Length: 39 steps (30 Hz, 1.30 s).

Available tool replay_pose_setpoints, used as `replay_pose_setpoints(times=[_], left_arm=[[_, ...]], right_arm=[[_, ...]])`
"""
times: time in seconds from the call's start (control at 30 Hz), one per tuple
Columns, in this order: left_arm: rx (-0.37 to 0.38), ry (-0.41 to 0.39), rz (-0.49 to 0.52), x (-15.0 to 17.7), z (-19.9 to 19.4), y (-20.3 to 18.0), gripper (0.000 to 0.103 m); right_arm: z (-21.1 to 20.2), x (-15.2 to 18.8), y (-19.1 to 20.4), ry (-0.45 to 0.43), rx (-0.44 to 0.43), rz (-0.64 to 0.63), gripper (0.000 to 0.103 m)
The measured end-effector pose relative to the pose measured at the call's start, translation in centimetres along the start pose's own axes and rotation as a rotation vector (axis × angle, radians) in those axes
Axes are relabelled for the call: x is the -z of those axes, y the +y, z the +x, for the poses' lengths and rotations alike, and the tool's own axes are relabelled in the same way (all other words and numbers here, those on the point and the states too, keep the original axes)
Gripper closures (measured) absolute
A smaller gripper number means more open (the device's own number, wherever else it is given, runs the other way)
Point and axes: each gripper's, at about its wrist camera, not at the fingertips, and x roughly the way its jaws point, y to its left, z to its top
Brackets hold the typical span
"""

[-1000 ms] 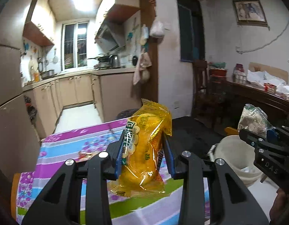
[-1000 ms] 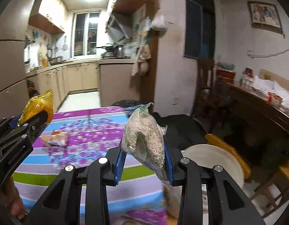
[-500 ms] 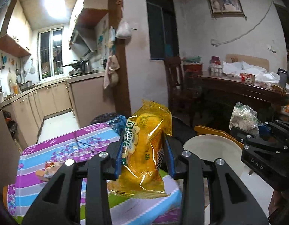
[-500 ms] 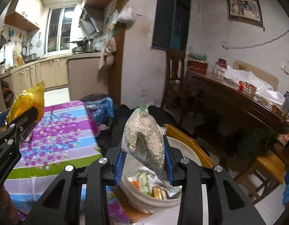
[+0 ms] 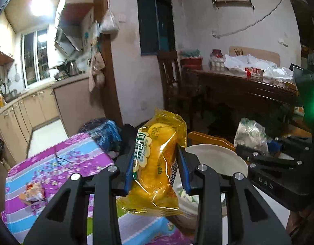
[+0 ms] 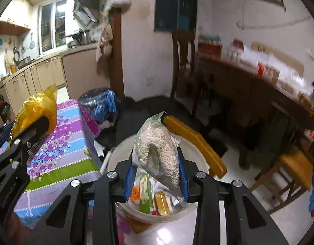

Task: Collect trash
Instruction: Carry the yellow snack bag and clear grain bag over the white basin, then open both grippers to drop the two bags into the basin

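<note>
Your left gripper [image 5: 157, 171] is pinching a yellow snack packet [image 5: 157, 163] upright between its blue pads, hovering at the edge of the striped tablecloth [image 5: 61, 161]. Your right gripper [image 6: 157, 173] is clamping a clear bag of grains [image 6: 159, 151], holding it right above the white bucket [image 6: 195, 153], where other wrappers [image 6: 154, 196] are lying.

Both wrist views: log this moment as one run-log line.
left tool: shut on yellow snack packet | right tool: shut on clear grain bag, above white bucket | orange wrapper on table
</note>
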Motion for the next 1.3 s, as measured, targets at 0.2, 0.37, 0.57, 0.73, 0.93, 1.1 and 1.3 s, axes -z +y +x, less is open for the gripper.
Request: replay_pose_setpoints(times=[0.2,0.37,0.57,0.73,0.93,1.1,1.3], left_arm=[[0.113,0.172,-0.020,-0.3,6.1,-1.5,0.069],[0.162,0.286,-0.020,0.8,10.5,-3.0,0.069],[0.164,0.361,-0.008,2.5,13.6,-4.2,0.069],[0.161,0.387,0.006,3.5,14.7,-4.6,0.069],[0.156,0.389,0.019,3.5,15.1,-4.9,0.069],[0.155,0.391,0.022,3.5,15.3,-5.0,0.069],[0.155,0.394,0.026,3.6,15.5,-5.1,0.069]], right_arm=[[4.6,-0.6,-3.4,0.158,-0.082,0.083,0.066],[8.2,-0.3,-5.1,0.258,-0.112,0.108,0.066],[11.4,1.2,-6.8,0.319,-0.103,0.123,0.066],[13.1,2.7,-7.9,0.337,-0.105,0.135,0.066],[13.8,3.0,-7.4,0.337,-0.107,0.132,0.066],[13.9,2.9,-7.3,0.340,-0.107,0.132,0.066],[14.2,2.8,-7.2,0.339,-0.108,0.134,0.066]])
